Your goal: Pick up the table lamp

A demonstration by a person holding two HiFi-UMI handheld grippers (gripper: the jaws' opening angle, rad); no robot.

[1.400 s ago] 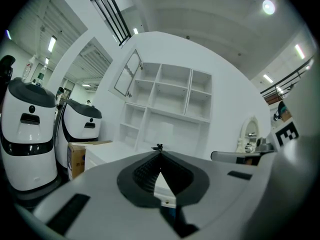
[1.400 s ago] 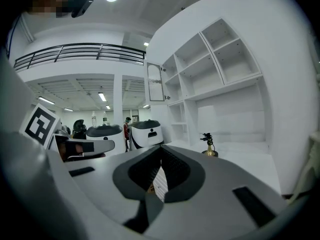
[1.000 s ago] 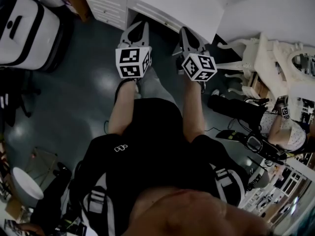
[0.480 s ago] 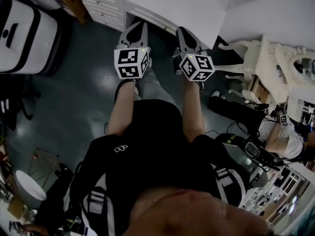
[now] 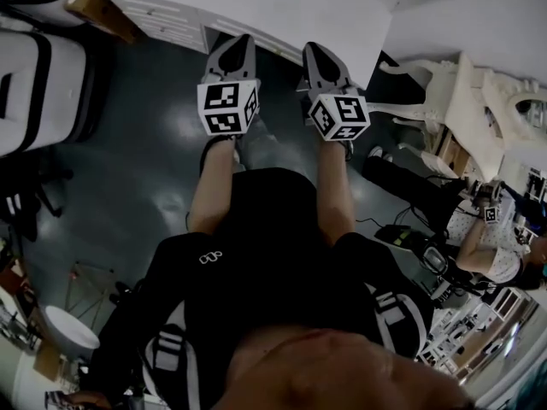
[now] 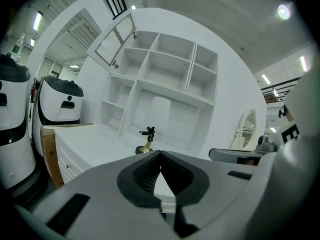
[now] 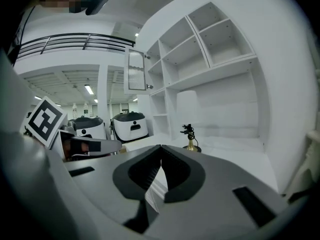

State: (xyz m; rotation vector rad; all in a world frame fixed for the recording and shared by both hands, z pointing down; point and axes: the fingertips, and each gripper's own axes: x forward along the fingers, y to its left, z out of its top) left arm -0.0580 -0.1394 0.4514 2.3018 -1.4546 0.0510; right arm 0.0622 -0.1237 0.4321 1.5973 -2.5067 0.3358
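We've neared the desk [image 5: 282,7]; left tongs [image 5: 238,44] and right tongs [image 5: 315,51], near its front edge, are pressed together, empty. The lamp [image 6: 146,142] stands untouched toward the back edge; reaching and grasping remain.

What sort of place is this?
Likely a large indoor hall staged with home furniture: a white desk with open shelving, an ornate white mirror, and bulky white machines parked beside it.

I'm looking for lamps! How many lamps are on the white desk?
1. The table lamp stands on the white desk, below the open shelves. Parts of the desk are out of sight, so another could be hidden.
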